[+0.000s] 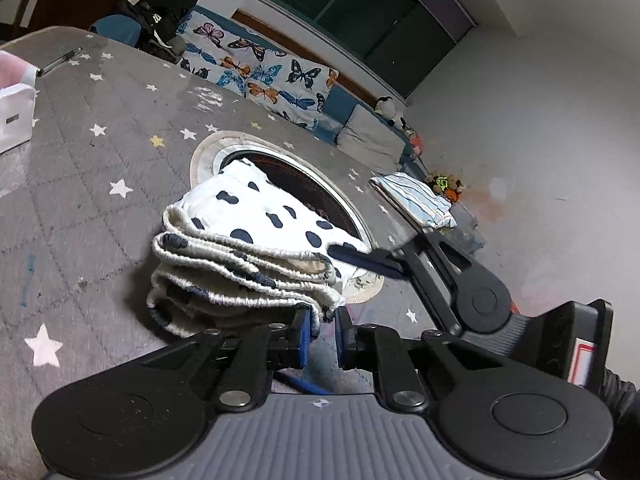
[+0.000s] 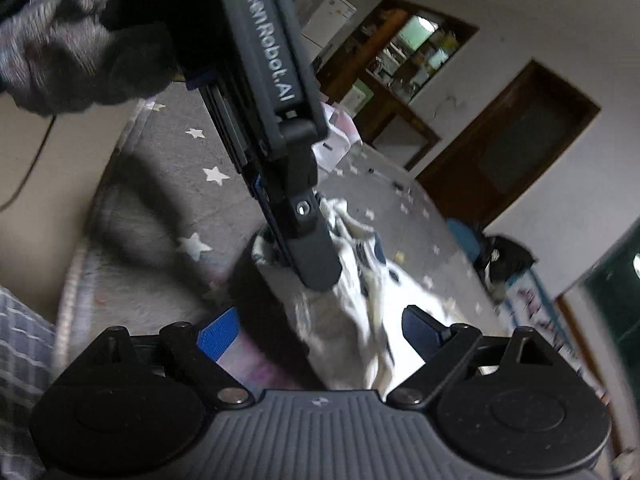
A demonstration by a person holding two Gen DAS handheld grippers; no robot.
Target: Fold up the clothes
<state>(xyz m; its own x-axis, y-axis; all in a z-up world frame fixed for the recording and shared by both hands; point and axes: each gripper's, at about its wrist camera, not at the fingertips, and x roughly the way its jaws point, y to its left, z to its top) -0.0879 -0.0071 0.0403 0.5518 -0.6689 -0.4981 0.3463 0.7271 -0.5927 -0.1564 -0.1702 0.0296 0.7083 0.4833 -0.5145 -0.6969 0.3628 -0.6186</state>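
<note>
A white garment with dark spots (image 1: 256,216) lies folded in several layers on the grey star-patterned mat (image 1: 100,168), its ribbed hems stacked at the near side. My left gripper (image 1: 324,332) is shut on the near corner of that stack, with cloth pinched between its blue pads. In the right wrist view the left gripper (image 2: 304,264) comes down from above onto the same garment (image 2: 360,300). My right gripper (image 2: 320,332) stands wide open with the cloth lying between its blue pads (image 2: 218,336). From the left wrist view, one finger of the right gripper (image 1: 360,258) rests across the garment's right edge.
A round rug with a dark centre (image 1: 304,184) lies under the garment. A folded striped cloth (image 1: 416,200) sits far right, a white bag (image 1: 14,116) and a pen (image 1: 60,60) far left. A butterfly quilt (image 1: 256,68) lines the wall. A gloved hand (image 2: 72,40) holds the left gripper.
</note>
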